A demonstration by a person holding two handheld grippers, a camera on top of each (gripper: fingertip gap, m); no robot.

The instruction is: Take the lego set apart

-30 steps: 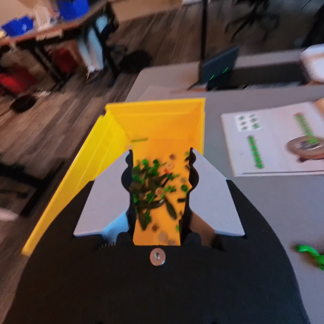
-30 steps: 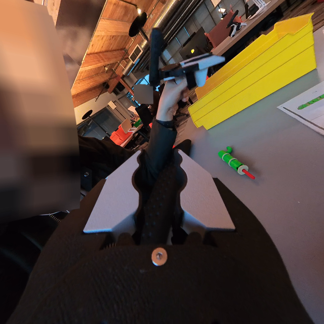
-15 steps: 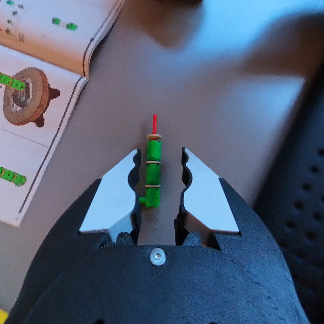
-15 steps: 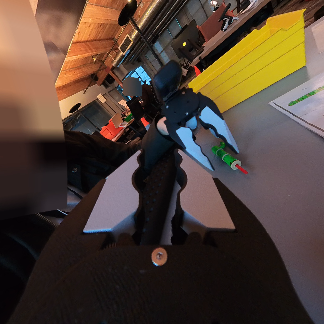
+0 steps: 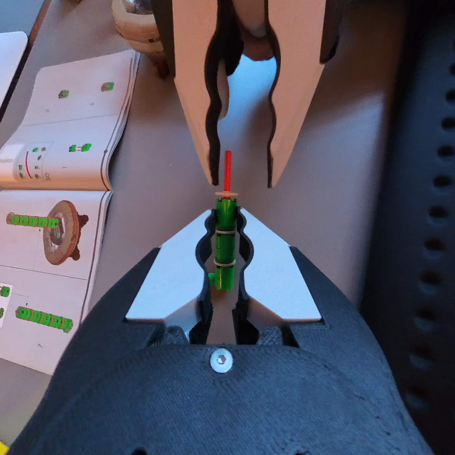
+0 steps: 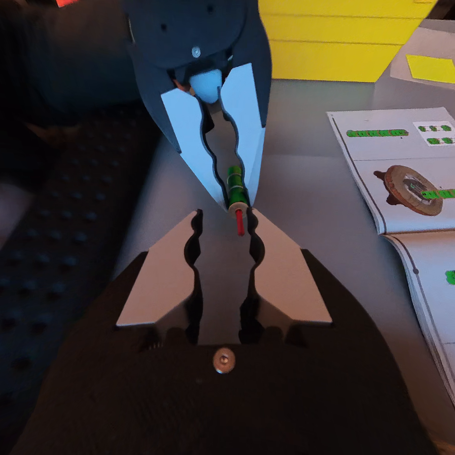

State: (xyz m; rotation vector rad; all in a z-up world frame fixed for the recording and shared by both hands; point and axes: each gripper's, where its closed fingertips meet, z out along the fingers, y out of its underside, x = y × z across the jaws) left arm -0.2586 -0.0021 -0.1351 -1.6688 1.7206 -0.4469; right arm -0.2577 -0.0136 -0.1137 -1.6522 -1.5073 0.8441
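Note:
A short green lego stack (image 5: 224, 246) with tan rings, a tan disc and a red axle (image 5: 227, 170) lies on the grey table. My left gripper (image 5: 225, 213) is shut on the green stack, and the axle sticks out past its tips. My right gripper (image 5: 242, 184) comes in from the far side, open, its fingertips on either side of the axle without touching it. In the right wrist view my right gripper (image 6: 224, 211) is open, with the axle (image 6: 239, 225) beside its right fingertip. The left gripper (image 6: 237, 204) holds the stack (image 6: 235, 184) opposite.
An open instruction booklet (image 5: 61, 221) lies left of the stack, also in the right wrist view (image 6: 406, 172). A round tan lego piece (image 5: 138, 32) sits beyond it. A yellow bin (image 6: 332, 37) stands behind. A black perforated surface (image 5: 418, 221) borders the table. The grippers are tip to tip, or close to it.
My left gripper swung from above the yellow bin to the green stack and shut on it. My right gripper turned toward the table, opened, and moved up to the red axle.

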